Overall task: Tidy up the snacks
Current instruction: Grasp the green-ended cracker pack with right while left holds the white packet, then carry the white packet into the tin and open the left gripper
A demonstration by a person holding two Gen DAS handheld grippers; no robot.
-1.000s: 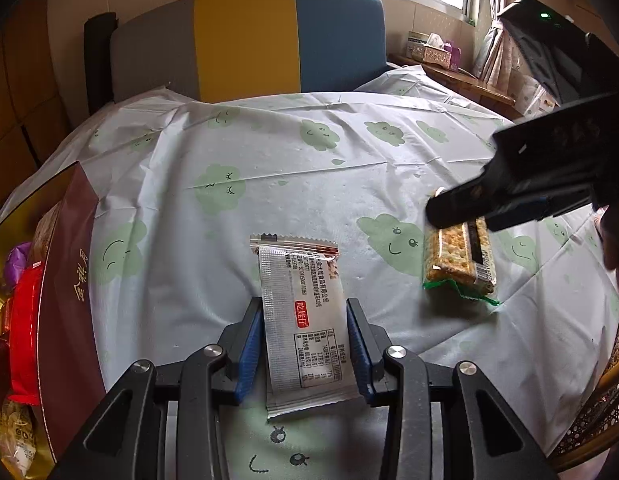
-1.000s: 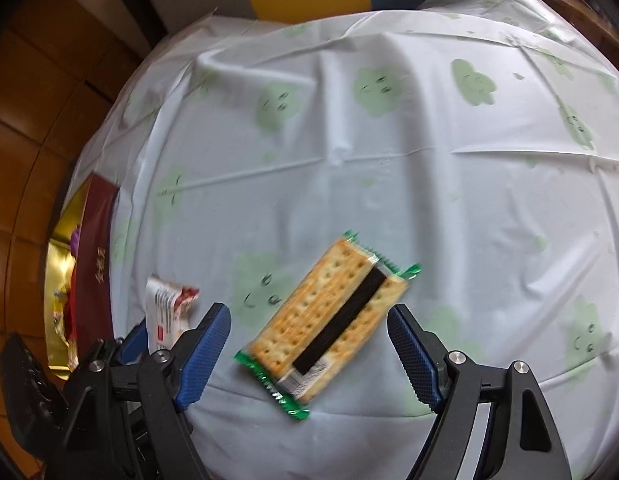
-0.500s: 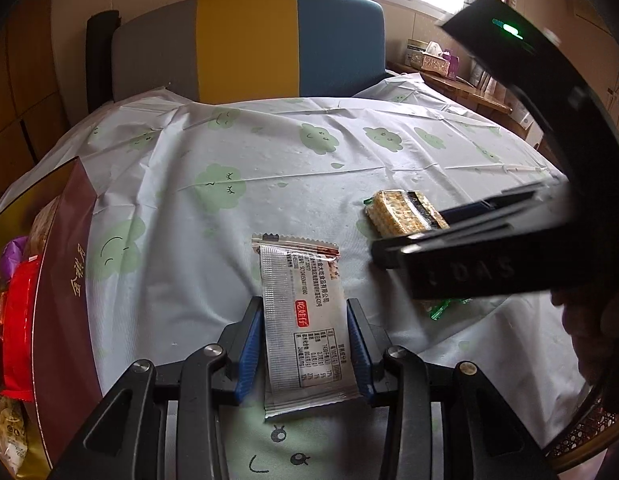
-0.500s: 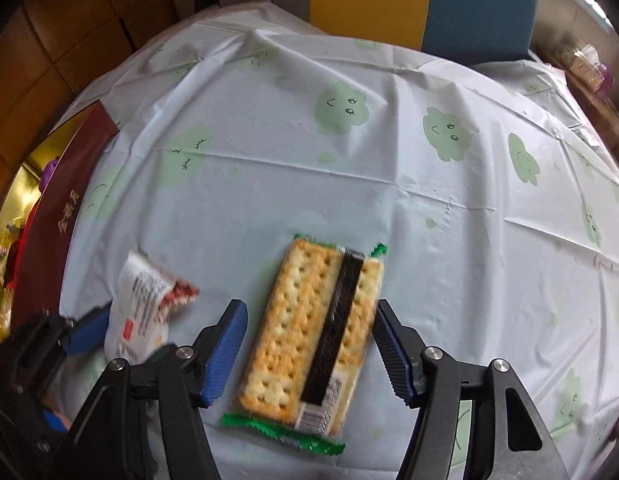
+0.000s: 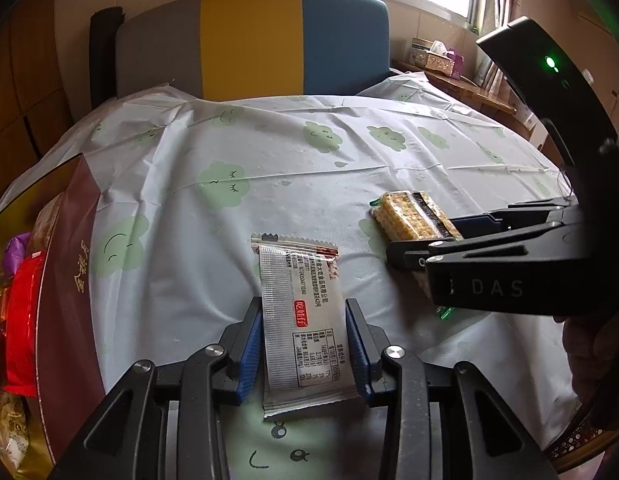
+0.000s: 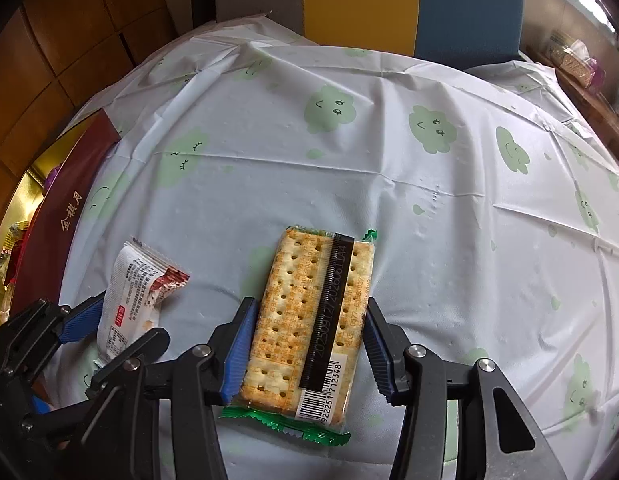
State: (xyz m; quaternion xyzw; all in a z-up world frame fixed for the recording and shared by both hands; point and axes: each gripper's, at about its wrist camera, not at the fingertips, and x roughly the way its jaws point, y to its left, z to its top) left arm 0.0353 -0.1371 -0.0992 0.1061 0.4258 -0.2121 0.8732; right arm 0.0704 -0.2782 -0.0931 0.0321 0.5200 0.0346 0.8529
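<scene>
Two closing grippers: left [image 5: 303, 344] pinches silver wrapper [image 5: 301, 312], right [image 6: 307, 344] straddles clear-wrapped crackers [image 6: 309, 320] (green-edged).

1. I see a thin plastic tablecloth [image 6: 349, 184], smooth and a bit shiny, with creases.
2. My grippers are matt black plastic with ribbed blue pads [image 6: 239, 344] and shiny metal screws [image 5: 393, 351].
3. The silver snack packet [image 5: 303, 320] looks like shiny foil.
4. The cracker pack [image 6: 309, 320] has clear glossy wrap.
5. The snack box [image 5: 65, 320] has a smooth dark red rim.
</scene>
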